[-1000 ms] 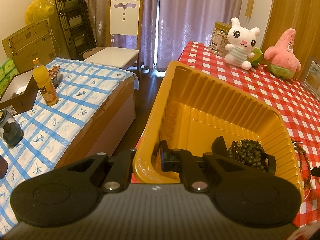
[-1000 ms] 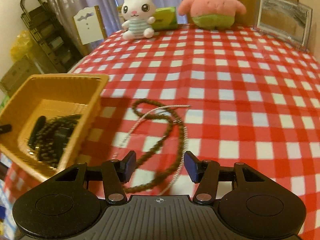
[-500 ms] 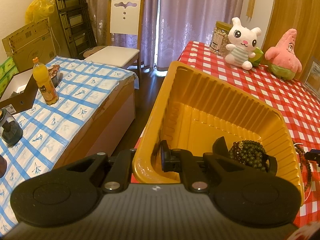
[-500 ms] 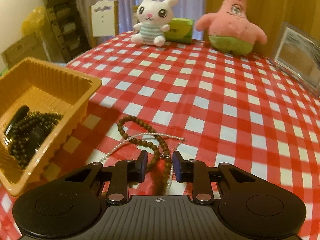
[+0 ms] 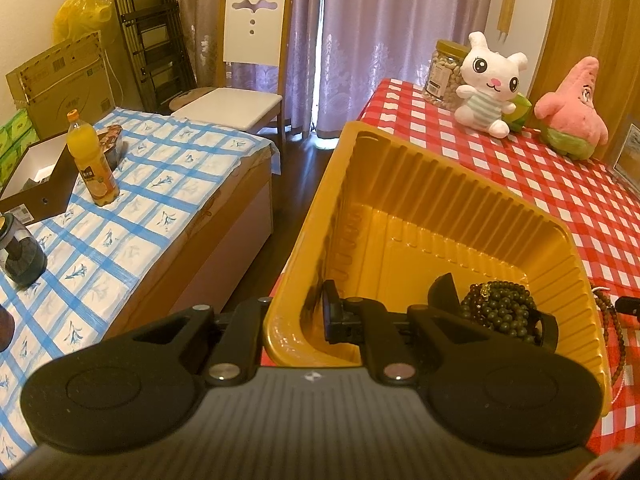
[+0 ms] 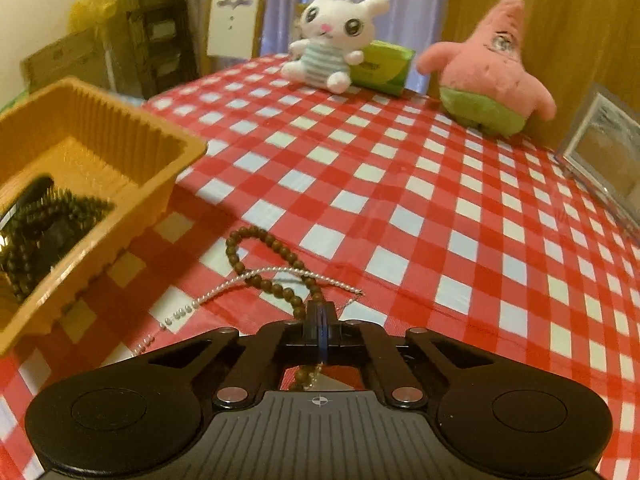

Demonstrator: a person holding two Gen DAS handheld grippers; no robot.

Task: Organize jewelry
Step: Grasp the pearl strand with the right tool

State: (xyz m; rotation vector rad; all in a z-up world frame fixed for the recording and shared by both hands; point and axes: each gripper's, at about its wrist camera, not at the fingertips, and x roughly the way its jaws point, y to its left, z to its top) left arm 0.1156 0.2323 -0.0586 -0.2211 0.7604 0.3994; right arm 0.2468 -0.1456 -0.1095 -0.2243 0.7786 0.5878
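Observation:
A yellow ribbed tray (image 5: 440, 168) stands at the left edge of the red-checked table. My left gripper (image 5: 304, 316) is shut on the tray's near wall, one finger inside and one outside. A dark green bead bracelet (image 5: 500, 312) and a black band (image 5: 440, 292) lie in the tray (image 6: 100, 120). On the cloth right of the tray lie a brown bead necklace (image 6: 256, 276) and a thin pearl chain (image 6: 224, 288), crossing each other. My right gripper (image 6: 320, 314) has its jaws closed together on the brown bead necklace, which runs on beneath the fingers.
A white plush rabbit (image 6: 332, 36), a green box (image 6: 380, 66) and a pink star plush (image 6: 488, 76) sit at the table's far side, a picture frame (image 6: 600, 140) at the right. Left of the table stand a low blue-checked table with an orange bottle (image 5: 92, 160) and a chair (image 5: 248, 60).
My right gripper moved down onto the brown bead necklace, rolled, and its jaws went from wide open to shut on the beads. The left gripper and the tray stayed still.

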